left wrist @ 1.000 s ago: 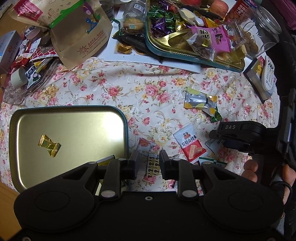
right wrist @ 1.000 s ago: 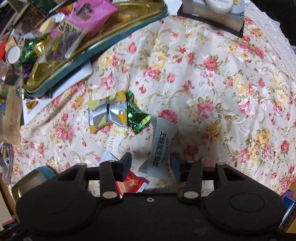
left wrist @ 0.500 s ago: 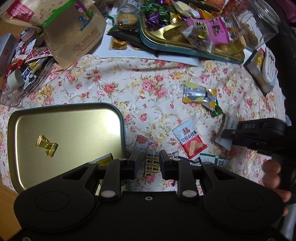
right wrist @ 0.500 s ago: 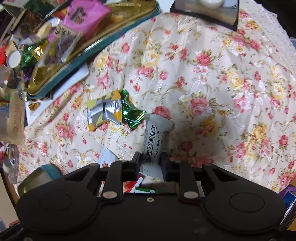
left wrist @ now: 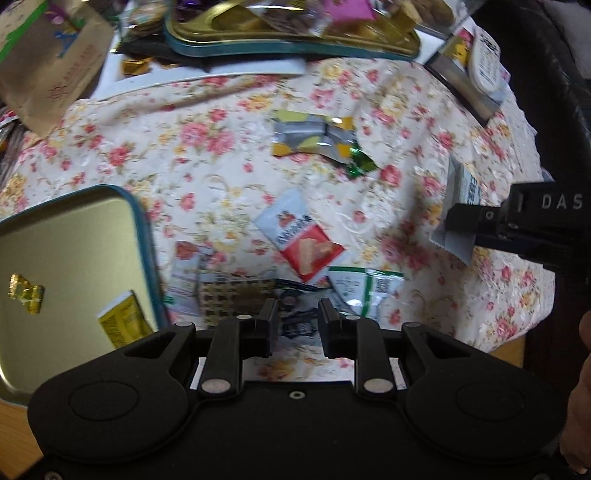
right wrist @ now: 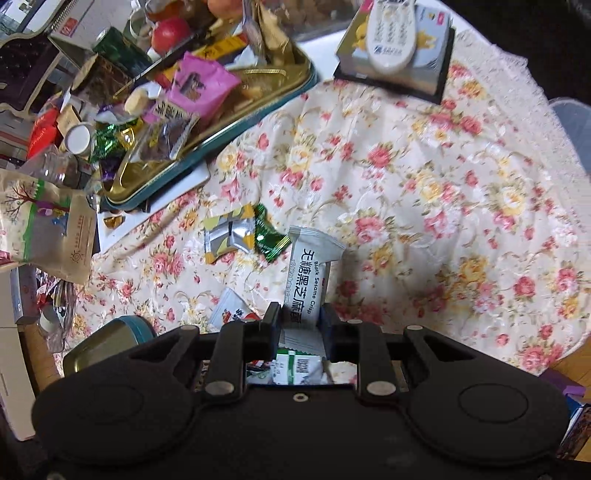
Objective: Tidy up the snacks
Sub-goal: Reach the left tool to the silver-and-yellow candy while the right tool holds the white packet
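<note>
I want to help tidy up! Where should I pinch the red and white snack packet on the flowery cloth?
The red and white packet lies flat, tilted, its white end farthest from the left gripper. Probably come down from above and pinch across its narrow width near the middle; the nearer red end sits close to the green-striped packet.

White snack packet (right wrist: 308, 275), 12 o'clock of right gripper (right wrist: 298, 317): read "Black Sesame Crisp", Chinese characters alongside. Right gripper body (left wrist: 554, 206) read "DAS".

Remote control (right wrist: 392, 35) atop a book (right wrist: 424, 62)
</note>
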Demonstrator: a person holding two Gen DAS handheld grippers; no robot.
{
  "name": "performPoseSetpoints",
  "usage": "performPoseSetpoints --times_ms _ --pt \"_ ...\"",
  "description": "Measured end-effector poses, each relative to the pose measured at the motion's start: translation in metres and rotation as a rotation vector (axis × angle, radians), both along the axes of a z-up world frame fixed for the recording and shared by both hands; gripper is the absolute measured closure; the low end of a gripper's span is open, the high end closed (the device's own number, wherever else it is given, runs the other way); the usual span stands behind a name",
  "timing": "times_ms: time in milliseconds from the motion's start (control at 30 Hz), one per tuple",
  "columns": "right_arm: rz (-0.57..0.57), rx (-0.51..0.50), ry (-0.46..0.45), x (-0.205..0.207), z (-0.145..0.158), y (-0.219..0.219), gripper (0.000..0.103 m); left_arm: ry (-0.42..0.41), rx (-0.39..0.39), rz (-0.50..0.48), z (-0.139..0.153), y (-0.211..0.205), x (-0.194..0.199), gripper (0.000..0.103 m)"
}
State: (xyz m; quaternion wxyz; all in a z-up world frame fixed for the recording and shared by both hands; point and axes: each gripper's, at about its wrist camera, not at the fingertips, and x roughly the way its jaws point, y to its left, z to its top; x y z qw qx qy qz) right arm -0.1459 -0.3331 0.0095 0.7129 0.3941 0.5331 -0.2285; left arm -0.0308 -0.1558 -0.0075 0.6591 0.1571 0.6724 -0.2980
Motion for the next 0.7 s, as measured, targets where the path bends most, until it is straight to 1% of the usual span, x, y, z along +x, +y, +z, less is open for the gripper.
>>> performPoseSetpoints --times_ms 100,200,267,333,400,467,533,633,700 --pt "-0.017 -0.010 -0.007 -0.008 0.005 -0.004 0.078 0.017 -0.010 -0.032 -0.004 -0.011 -0.011 0.070" --pt "-0.033 0.001 -0.018 -0.015 0.007 -0.010 0.078 0.026 -0.010 -0.054 -0.009 -0.020 -0.018 0.070" --pt "-0.045 0.009 -0.020 -0.018 0.007 -0.013 0.078 0.033 -0.029 -0.049 -0.008 -0.024 -0.017 0.070" --pt "-0.055 0.015 -0.023 -0.021 0.008 -0.016 0.078 0.022 -0.061 -0.023 -0.004 -0.025 -0.010 0.070" --pt "-0.066 0.024 -0.023 -0.024 0.009 -0.019 0.078 -0.013 -0.080 0.020 0.001 -0.025 0.000 0.070" --pt "-0.075 0.033 -0.026 -0.026 0.012 -0.021 0.079 -0.063 -0.073 0.065 0.004 -0.026 0.013 0.070" --pt "-0.079 0.034 -0.026 -0.027 0.014 -0.021 0.079 -0.092 -0.058 0.099 0.005 -0.028 0.026 0.070" --pt "-0.076 0.026 -0.034 -0.028 0.018 -0.020 0.079 -0.085 -0.072 0.115 0.003 -0.033 0.044 0.070" --pt "-0.070 0.027 -0.040 -0.028 0.020 -0.019 0.079 -0.100 -0.088 0.120 0.002 -0.041 0.054 0.070"
